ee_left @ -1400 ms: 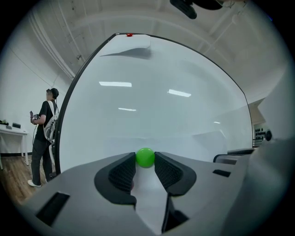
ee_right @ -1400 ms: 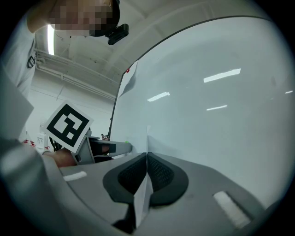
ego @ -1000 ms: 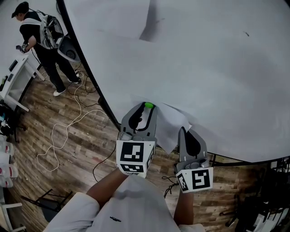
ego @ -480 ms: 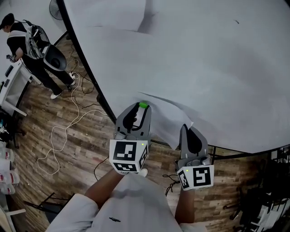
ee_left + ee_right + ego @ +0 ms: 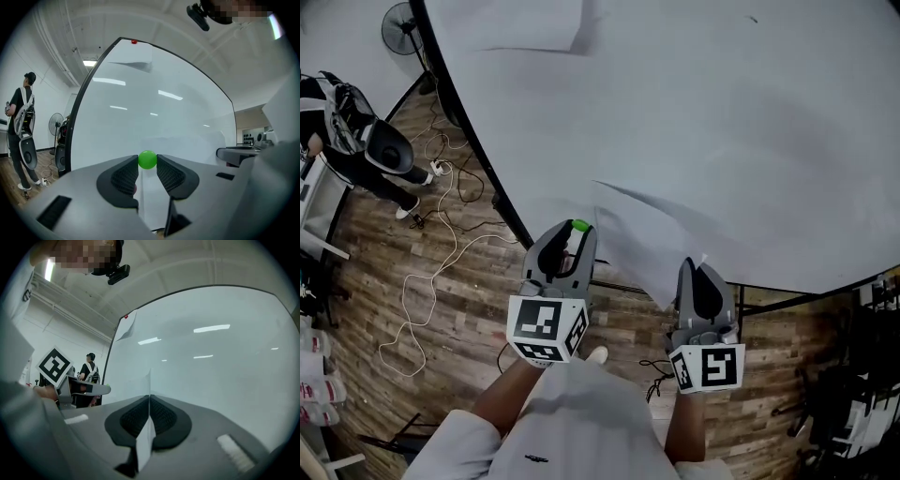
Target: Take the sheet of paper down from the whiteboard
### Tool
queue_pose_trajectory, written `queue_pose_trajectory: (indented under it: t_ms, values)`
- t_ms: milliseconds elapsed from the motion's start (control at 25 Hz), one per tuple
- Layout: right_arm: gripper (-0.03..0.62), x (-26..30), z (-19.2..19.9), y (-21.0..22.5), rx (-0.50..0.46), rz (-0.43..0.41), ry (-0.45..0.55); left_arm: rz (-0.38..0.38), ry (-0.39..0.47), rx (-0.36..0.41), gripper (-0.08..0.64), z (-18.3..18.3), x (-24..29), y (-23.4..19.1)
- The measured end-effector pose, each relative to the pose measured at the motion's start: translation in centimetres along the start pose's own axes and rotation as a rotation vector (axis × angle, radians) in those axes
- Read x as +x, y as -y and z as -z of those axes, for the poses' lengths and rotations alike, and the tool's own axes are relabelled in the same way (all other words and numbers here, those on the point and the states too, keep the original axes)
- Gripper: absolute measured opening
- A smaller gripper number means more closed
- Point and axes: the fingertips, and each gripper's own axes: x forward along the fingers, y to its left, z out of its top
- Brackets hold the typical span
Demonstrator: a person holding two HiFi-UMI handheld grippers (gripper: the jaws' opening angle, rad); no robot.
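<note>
A big whiteboard (image 5: 722, 112) fills the head view. Two sheets show on it. One is a second sheet (image 5: 525, 23) high on the board. The other is the plain white sheet of paper (image 5: 652, 239), low down and bowing off the surface. Two forearms reach forward side by side, with both grippers level and pointing at the board. The right gripper (image 5: 701, 269) is clamped on the low sheet's near corner. The left gripper (image 5: 575, 234) pinches one small green ball (image 5: 147, 159) at its tips.

To your far left, a person (image 5: 342, 122) in dark clothes stands on the wooden floor (image 5: 459, 319) beside a standing fan (image 5: 397, 30). Nearer you, a white cable (image 5: 405, 309) loops across the planks.
</note>
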Motion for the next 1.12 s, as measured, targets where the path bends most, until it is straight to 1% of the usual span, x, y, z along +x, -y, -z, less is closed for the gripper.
queue_pose_trajectory:
  t_ms: [240, 480, 640, 720, 920, 1120]
  values:
    - [0.011, -2.6, 0.1, 1.7, -0.018, 0.109, 0.002, 0.050, -0.004, 0.014, 0.127, 1.0, -1.2, 0.0]
    - [0.011, -5.3, 0.8, 5.1, -0.057, 0.244, -0.006, 0.095, -0.002, 0.025, 0.126, 1.1, -1.7, 1.0]
    - [0.011, -6.7, 1.8, 7.3, -0.054, 0.318, -0.024, 0.116, -0.004, 0.031, 0.127, 1.3, -1.6, 1.5]
    - [0.011, -7.3, 2.4, 7.9, -0.042, 0.341, -0.039, 0.131, 0.001, 0.032, 0.127, 1.3, -1.7, 1.5]
    - [0.011, -9.0, 3.6, 9.0, -0.034, 0.392, -0.055, 0.179, 0.008, 0.069, 0.126, 1.1, -2.2, 2.7]
    - [0.011, -9.1, 4.1, 9.6, -0.037, 0.408, -0.054, 0.205, 0.002, 0.082, 0.126, 1.2, -2.4, 3.4]
